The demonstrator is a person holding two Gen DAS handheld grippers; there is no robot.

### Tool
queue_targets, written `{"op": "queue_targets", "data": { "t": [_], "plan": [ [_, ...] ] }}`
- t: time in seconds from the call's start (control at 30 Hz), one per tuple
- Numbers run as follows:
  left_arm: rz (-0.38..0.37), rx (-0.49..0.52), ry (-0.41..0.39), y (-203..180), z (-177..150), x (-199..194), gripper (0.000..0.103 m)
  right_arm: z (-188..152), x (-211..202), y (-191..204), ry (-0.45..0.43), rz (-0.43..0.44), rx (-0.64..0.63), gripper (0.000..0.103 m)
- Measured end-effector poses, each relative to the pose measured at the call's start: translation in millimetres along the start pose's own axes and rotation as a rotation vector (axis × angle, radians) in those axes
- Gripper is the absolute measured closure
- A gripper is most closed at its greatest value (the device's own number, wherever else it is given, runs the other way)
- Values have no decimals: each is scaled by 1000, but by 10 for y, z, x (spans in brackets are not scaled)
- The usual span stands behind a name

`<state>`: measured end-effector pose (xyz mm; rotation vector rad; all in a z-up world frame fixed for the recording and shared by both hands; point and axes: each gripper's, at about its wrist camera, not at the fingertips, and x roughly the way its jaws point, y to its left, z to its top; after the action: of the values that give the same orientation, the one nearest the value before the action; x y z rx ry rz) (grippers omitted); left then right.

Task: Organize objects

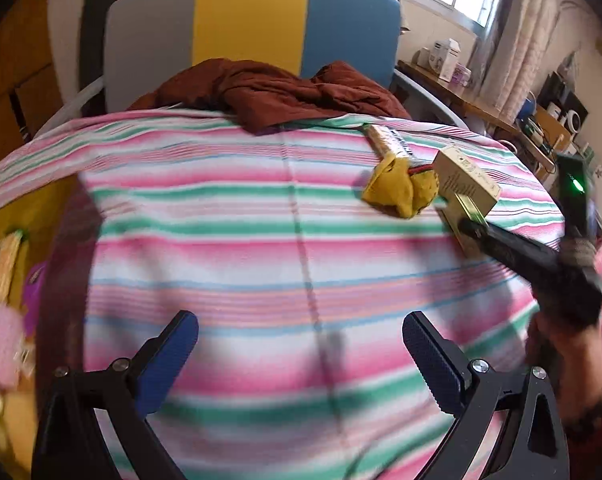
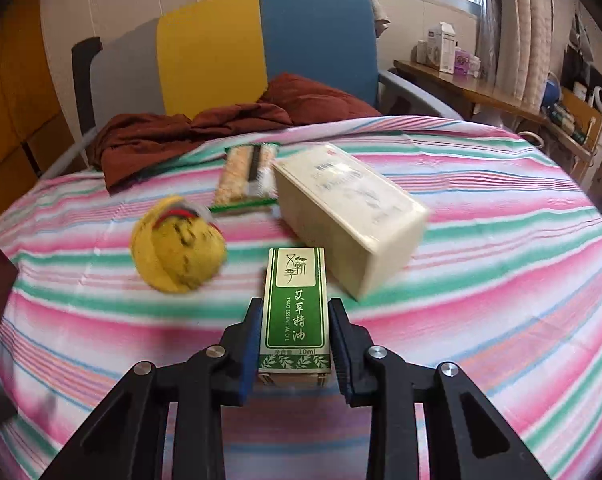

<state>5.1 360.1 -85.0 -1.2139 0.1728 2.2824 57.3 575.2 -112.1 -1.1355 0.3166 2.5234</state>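
- My right gripper (image 2: 294,322) is clamped on the small green oil box (image 2: 294,312), one blue pad on each long side, label up.
- The box's long axis runs along my fingers, its far end pointing away from me toward the headboard (image 2: 261,44); its near end sits back between the pads.
- It is low over the striped bedsheet (image 2: 481,300); whether it touches the cloth I cannot tell.
- Just past its far end, to the right, lies the cream box (image 2: 349,216), a long carton set diagonally, its near corner just beside the green box.
- To the left, the yellow soft toy (image 2: 177,254) lies on the sheet, near the green box but apart from it.
- Behind those two, the snack bar (image 2: 247,178) in its clear wrapper lies lengthwise, pointing toward the headboard, close against the cream box's far end.
- Farther back, a rust-brown blanket (image 2: 197,128) is bunched at the head of the bed.
- My left gripper (image 1: 301,344) is wide apart, nothing between its pads, only striped sheet below.
- At the left edge of the left wrist view there is a yellow bin (image 1: 41,216); inside I make out a corn cob (image 1: 5,268) and something pink (image 1: 3,344), both blurred, the rest too smeared to name.
- From that side, my right gripper comes in at the far right, its tips at the green box beside the cream one.
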Motion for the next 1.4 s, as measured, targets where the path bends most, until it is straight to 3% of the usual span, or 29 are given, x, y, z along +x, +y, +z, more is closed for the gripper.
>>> {"op": "queue_targets", "data": {
  "t": [0.23,0.4,0.63,0.83,0.9,1.13,1.4],
  "plan": [
    [-44,20,23,-397,468,520,0,-117,-61,-176,-39,-33,60,72],
    [-57,26,-11,-568,715,745,0,-128,-52,-152,-52,-47,51,72],
    [-41,134,-125,-796,879,868,0,-138,-29,-198,-58,-36,74,72],
    [-22,175,-139,-841,911,1040,1,-160,-12,-245,-56,-27,97,72],
    [-46,171,-142,-837,920,1053,7,-161,-14,-245,-59,-28,98,72],
    [-68,245,-186,-978,828,1010,48,-160,-21,-242,-61,-38,93,71],
    [-48,276,-231,-945,681,854,62,-163,-47,-256,-65,-54,96,72]
  ]
}}
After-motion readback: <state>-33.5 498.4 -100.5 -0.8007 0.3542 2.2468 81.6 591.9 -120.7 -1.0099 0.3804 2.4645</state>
